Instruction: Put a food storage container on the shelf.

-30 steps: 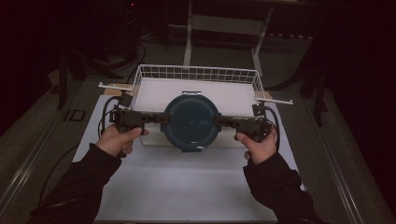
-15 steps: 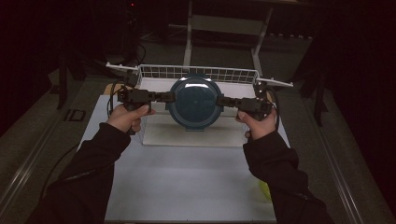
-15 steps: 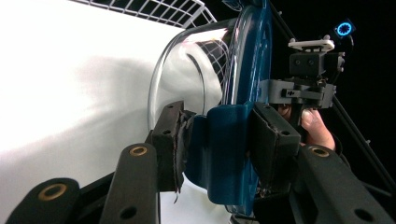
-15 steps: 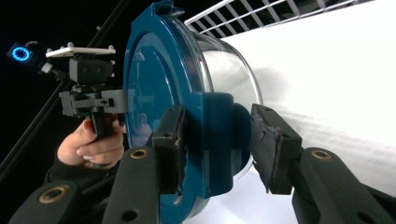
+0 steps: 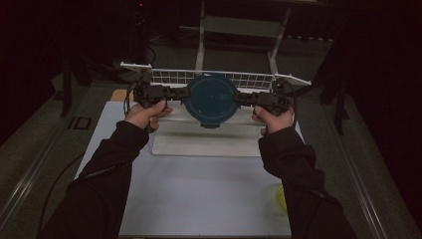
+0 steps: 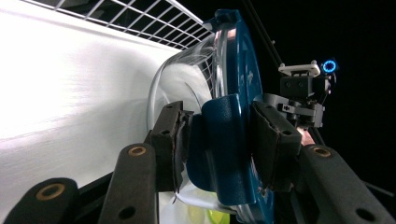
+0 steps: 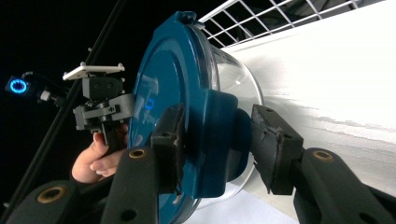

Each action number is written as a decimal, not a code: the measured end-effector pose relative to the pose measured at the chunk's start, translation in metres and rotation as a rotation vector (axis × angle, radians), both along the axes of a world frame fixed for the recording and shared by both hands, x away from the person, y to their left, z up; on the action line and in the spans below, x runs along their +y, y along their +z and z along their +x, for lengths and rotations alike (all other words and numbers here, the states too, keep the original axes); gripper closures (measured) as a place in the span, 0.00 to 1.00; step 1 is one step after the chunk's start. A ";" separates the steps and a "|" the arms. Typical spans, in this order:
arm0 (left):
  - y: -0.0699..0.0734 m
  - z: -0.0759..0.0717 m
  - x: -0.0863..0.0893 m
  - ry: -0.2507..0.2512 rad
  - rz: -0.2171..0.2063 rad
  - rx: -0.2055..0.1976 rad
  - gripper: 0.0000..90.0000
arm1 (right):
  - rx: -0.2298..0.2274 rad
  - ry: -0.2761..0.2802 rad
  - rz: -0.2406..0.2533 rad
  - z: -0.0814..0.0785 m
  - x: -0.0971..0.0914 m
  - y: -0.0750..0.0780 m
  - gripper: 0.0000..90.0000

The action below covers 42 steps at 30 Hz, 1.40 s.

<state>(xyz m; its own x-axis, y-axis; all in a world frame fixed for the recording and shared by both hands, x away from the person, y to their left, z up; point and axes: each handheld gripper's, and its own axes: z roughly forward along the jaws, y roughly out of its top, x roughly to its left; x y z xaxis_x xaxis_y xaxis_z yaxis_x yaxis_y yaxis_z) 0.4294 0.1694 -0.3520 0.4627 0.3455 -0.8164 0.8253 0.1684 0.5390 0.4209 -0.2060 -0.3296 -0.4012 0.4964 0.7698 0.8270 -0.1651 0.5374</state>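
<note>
From the high view, I am holding the lidded container level between my left gripper and right gripper, above the wire basket at the bench's far edge, blue lid facing up, no long axis. In the left gripper view, my gripper is pinching a lid latch. In the right gripper view, the other latch is being pinched; I should be keeping both hands even.

Obstacles: wire basket at the table's far end, its rim just behind the lidded container; white tray below. Free room: bare white tabletop nearer the person; yellow object at right edge.
</note>
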 end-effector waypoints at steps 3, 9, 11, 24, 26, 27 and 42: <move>-0.002 0.004 0.000 0.001 -0.005 0.022 0.62 | 0.027 0.000 -0.006 0.004 0.000 0.000 0.61; -0.007 0.009 -0.002 0.018 -0.003 0.056 0.59 | 0.058 -0.022 -0.034 0.010 0.001 -0.002 0.60; -0.008 0.010 -0.001 0.016 -0.006 0.053 0.58 | 0.054 -0.029 -0.039 0.012 0.002 -0.002 0.61; 0.013 -0.010 0.005 0.112 0.122 -0.138 0.41 | -0.060 -0.051 -0.155 0.003 0.005 0.016 0.57; 0.014 -0.016 0.006 0.111 0.137 -0.167 0.38 | -0.087 -0.050 -0.179 -0.001 0.005 0.021 0.57; 0.015 -0.020 0.006 0.116 0.139 -0.184 0.36 | -0.100 -0.050 -0.186 -0.003 0.004 0.023 0.57; 0.012 -0.079 -0.002 0.090 0.268 -0.449 0.02 | -0.263 0.020 -0.227 -0.059 0.014 0.042 0.59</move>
<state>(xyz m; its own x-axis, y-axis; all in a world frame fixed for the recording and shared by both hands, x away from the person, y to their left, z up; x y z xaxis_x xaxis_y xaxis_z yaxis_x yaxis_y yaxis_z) 0.3502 0.1674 -0.3402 0.7053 0.5694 -0.4223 0.4916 0.0363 0.8700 0.3618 -0.1924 -0.2879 -0.5825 0.6334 0.5094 0.6571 -0.0020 0.7538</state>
